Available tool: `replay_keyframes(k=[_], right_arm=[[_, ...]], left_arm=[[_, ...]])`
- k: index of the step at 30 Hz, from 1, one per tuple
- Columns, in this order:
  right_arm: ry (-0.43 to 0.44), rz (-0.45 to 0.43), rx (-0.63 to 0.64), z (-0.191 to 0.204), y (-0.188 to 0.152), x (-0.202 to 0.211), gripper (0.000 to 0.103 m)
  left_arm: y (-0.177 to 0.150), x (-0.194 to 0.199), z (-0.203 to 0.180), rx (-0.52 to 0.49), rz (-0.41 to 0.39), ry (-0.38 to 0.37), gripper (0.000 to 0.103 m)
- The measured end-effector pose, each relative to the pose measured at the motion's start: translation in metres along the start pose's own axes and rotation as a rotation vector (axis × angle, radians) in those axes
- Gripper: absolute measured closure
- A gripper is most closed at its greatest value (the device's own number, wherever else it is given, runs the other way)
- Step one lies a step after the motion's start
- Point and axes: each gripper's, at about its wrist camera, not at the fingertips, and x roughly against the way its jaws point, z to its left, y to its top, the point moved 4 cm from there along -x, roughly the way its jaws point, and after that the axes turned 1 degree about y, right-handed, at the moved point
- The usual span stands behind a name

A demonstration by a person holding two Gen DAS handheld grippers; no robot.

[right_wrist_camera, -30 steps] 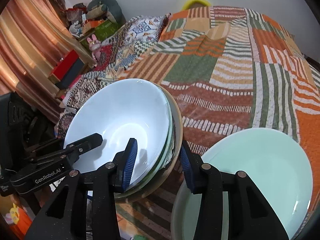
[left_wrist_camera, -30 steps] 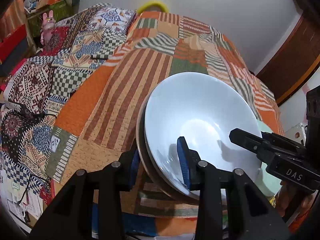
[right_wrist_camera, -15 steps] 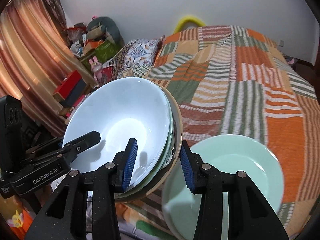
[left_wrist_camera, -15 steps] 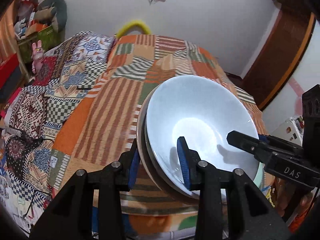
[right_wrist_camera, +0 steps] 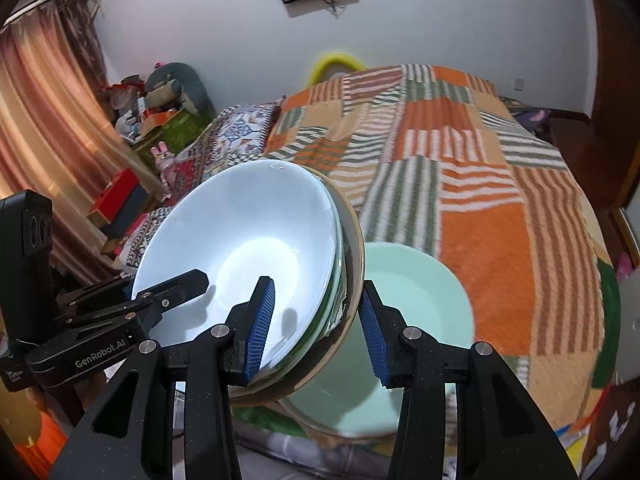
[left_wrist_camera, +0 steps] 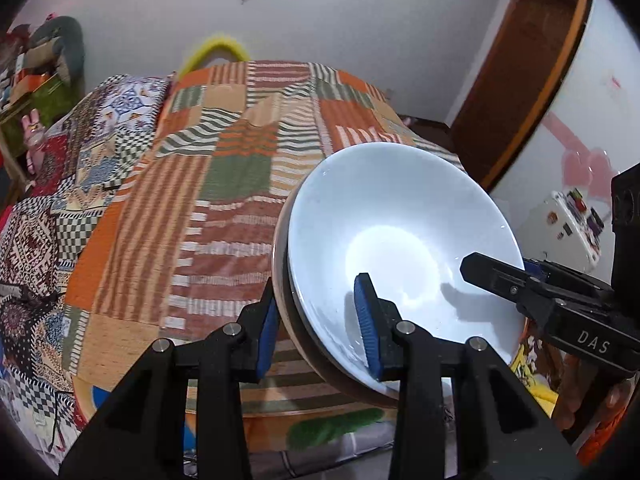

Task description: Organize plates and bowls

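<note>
Both the left gripper (left_wrist_camera: pixel 316 334) and right gripper (right_wrist_camera: pixel 318 320) are clamping the nested bowl stack (right_wrist_camera: pixel 256 256); green plate (right_wrist_camera: pixel 412 300) is sitting near the bed's (right_wrist_camera: pixel 500 208) front edge, unstacked.

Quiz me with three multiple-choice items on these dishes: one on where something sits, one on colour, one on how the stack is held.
1. Where is the green plate?
A. on the bedspread
B. atop the stack
C. on the floor

2. What colour is the top bowl of the stack?
A. orange
B. white
C. black

3. How is the stack held?
A. by one hand-held gripper
B. lying free
C. by the left hand-held gripper and the right hand-held gripper, at opposite rims

Answers: 1 A, it lies on the bedspread beside the stack. 2 B, its inside is white. 3 C, each view shows blue pads clamping the rim.
</note>
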Motion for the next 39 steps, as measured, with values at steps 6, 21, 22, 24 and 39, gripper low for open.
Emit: replay_keyframes(k=[6,21,22,24,39], right_arm=[[-0.02,0.018,-0.049,-0.019,-0.013,0.003,0.064],[-0.06,0.072,-0.13,-0.054,-0.034,-0.007,0.064],[-0.059,0.078,-0.134,-0.056,-0.034,-0.009,0.064],[-0.056,0.083,-0.142,-0.057,-0.036,-0.012,0.064],[-0.028,0.059,-0.118,-0.054,-0.033,-0.012,0.056]], left_arm=[[-0.006,-0.02,-0.018,-0.029,0.05,-0.009,0.067],[-0.009,-0.062,-0.036,-0.072,0.145,-0.016,0.067],[-0.009,-0.063,-0.036,-0.071,0.15,-0.016,0.067],[-0.009,-0.067,-0.033,-0.06,0.159,-0.023,0.067],[-0.011,-0.079,-0.02,0.027,0.188,-0.076,0.066]])
